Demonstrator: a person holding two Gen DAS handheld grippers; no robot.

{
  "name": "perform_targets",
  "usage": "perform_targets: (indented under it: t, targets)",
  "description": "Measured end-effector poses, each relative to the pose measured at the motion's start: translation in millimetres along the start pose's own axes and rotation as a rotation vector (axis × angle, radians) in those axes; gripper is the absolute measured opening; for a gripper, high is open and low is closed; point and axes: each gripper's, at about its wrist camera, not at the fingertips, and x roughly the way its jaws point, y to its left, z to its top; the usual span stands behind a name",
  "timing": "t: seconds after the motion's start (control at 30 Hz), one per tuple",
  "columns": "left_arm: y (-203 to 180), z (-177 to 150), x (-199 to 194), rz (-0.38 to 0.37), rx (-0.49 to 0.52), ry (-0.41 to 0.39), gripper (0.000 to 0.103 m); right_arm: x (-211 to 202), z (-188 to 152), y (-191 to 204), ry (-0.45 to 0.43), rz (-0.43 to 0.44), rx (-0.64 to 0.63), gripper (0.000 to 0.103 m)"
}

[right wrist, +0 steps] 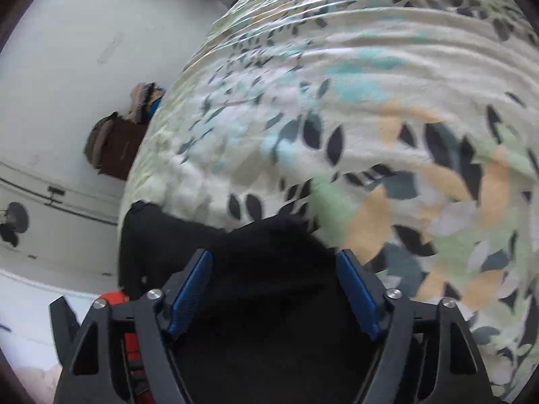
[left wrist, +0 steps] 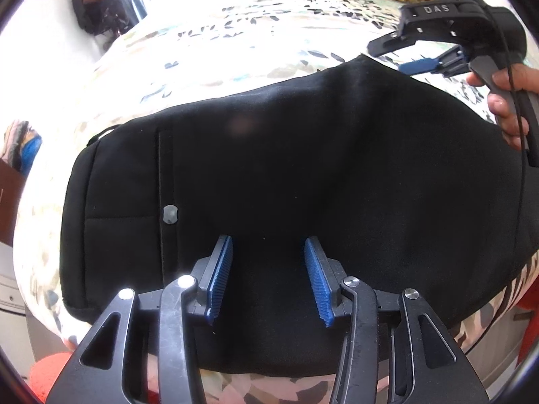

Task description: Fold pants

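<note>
left gripper [left wrist: 268, 277] hovering spread over black pants [left wrist: 303, 185] lying on the bedsheet [left wrist: 235, 43]. only its view is showing the pocket button [left wrist: 170, 214]. right gripper [right wrist: 274, 291] gaping too.

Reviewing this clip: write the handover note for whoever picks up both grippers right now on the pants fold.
Left gripper: open, holding nothing, fingers over the near part of the black fabric pants.
Right gripper: open, holding nothing, at the pants' far right edge; the right wrist view is blurred.
Pants: lying on the leaf-print bedsheet as a compact, fairly flat block, grey button and pocket seam facing up on the left side.
Done: they appear already folded at least once.
Left: probably one more fold or some smoothing; judge after a look at the edges.
</note>
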Motion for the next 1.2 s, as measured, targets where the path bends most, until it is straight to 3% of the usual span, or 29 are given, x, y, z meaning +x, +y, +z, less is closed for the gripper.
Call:
perform_targets:
  t: [0.07, 0.13, 0.17, 0.23, 0.3, 0.37, 0.43, 0.47, 0.5, 0.57, 0.6, 0.7, 0.73, 0.8, 0.87, 0.9, 0.93, 0.97, 1.03, 1.13, 1.2]
  targets:
    - [5.4, 0.4, -9.0, -0.014, -0.045, -0.008, 0.058, -44.8, -1.6, -8.8, -0.155, -0.122, 0.002, 0.078]
    - [3.1, 4.3, -22.7, -0.002, -0.07, -0.047, 0.061, -90.8, -21.2, -2.8, -0.238, -0.216, -0.079, 0.098]
    - [-2.2, 8.1, -30.6, -0.019, -0.07, -0.075, 0.062, -109.7, -38.7, 3.0, -0.258, -0.281, -0.124, 0.101]
    - [-20.2, 15.1, -43.8, -0.066, -0.059, -0.123, 0.069, -130.5, -84.1, 8.0, -0.257, -0.398, -0.174, 0.102]
    - [-46.1, 17.0, -46.6, -0.091, -0.01, -0.132, 0.075, -134.0, -134.9, 1.7, -0.214, -0.441, -0.159, 0.102]
    - [-74.8, 8.9, -30.6, -0.064, 0.087, -0.043, 0.075, -122.4, -187.0, -11.7, -0.149, -0.475, -0.13, 0.102]
    - [-91.3, -13.4, -2.5, 0.011, 0.167, 0.109, 0.076, -102.1, -231.0, -31.5, -0.064, -0.509, -0.078, 0.102]
    - [-91.4, -23.5, -8.2, 0.025, 0.169, 0.064, 0.076, -102.0, -249.6, -38.8, -0.078, -0.494, -0.034, 0.103]
    - [-90.7, -28.1, -17.8, 0.04, 0.167, 0.037, 0.076, -112.8, -264.3, -39.2, -0.159, -0.47, -0.028, 0.103]
    - [-91.7, -30.7, -30.4, 0.045, 0.164, 0.048, 0.075, -117.5, -270.9, -33.2, -0.102, -0.517, -0.082, 0.102]
    - [-91.8, -29.8, -39.9, 0.028, 0.145, 0.016, 0.075, -122.7, -271.2, -27.3, -0.097, -0.55, -0.119, 0.1]
    - [-111.1, -15.5, -59.2, -0.033, 0.116, -0.083, 0.075, -163.2, -269.7, -22.3, -0.318, -0.577, -0.109, 0.101]
    - [-121.1, -9.0, -59.6, -0.052, 0.12, -0.095, 0.075, -171.1, -265.8, -27.0, -0.357, -0.591, -0.081, 0.102]
    - [-147.4, 0.5, -53.3, -0.096, 0.149, -0.109, 0.075, -171.1, -257.7, -44.4, -0.351, -0.62, -0.032, 0.102]
    - [-172.1, -1.6, -32.9, -0.082, 0.21, -0.075, 0.075, -156.4, -256.1, -69.7, -0.266, -0.627, 0.024, 0.102]
    - [-181.2, -6.7, -19.0, -0.055, 0.239, -0.019, 0.075, -145.4, -259.2, -85.3, -0.192, -0.615, 0.073, 0.103]
    - [-187.8, -7.9, -10.6, -0.036, 0.251, 0.012, 0.075, -144.7, -266.9, -95.5, -0.207, -0.564, 0.116, 0.103]
    - [-185.3, -14.9, -15.7, -0.04, 0.245, -0.035, 0.075, -153.3, -273.4, -98.2, -0.265, -0.532, 0.127, 0.103]
    - [-179.1, -20.1, -19.6, -0.046, 0.252, -0.022, 0.077, -154.5, -276.6, -97.6, -0.225, -0.541, 0.114, 0.103]
    - [-169.8, -16.0, -21.7, -0.067, 0.208, -0.005, 0.078, -161.2, -283.7, -99.0, -0.232, -0.513, 0.107, 0.103]
    - [-163.5, -18.8, -30.2, -0.077, 0.146, -0.005, 0.078, -197.5, -290.0, -106.9, -0.35, -0.432, 0.21, 0.102]
